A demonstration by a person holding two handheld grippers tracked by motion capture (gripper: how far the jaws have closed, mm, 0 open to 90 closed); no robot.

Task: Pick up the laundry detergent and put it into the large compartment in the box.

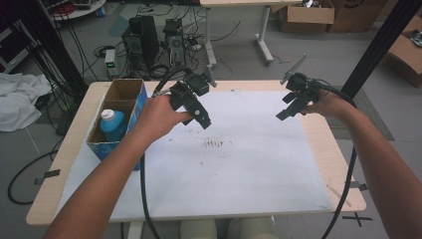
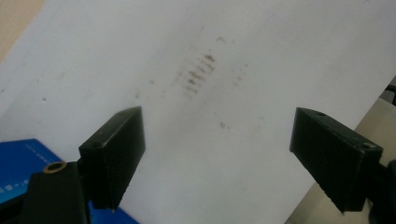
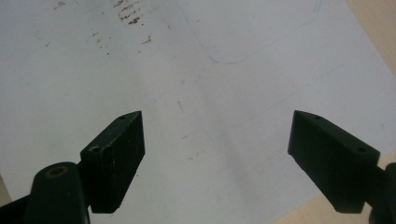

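Observation:
A person's two hands hold black grippers above a white sheet (image 1: pixel 239 164) that covers the table. My left gripper (image 1: pixel 198 115) hovers over the sheet's back left, beside a blue cardboard box (image 1: pixel 119 119); its jaws stand wide apart with nothing between them (image 2: pixel 217 156). My right gripper (image 1: pixel 291 105) hangs over the back right of the sheet, jaws also wide apart and empty (image 3: pixel 215 161). Brown smudges (image 1: pixel 215 144) mark the sheet's middle. A blue bottle with a white cap (image 1: pixel 111 124) stands in the box's near compartment.
The box's far compartment (image 1: pixel 123 91) looks empty. The wooden table edge (image 1: pixel 343 164) shows to the right of the sheet. Computer towers (image 1: pixel 142 40), cables and cardboard boxes (image 1: pixel 306 15) stand on the floor behind. A black post (image 1: pixel 373 45) rises at the right.

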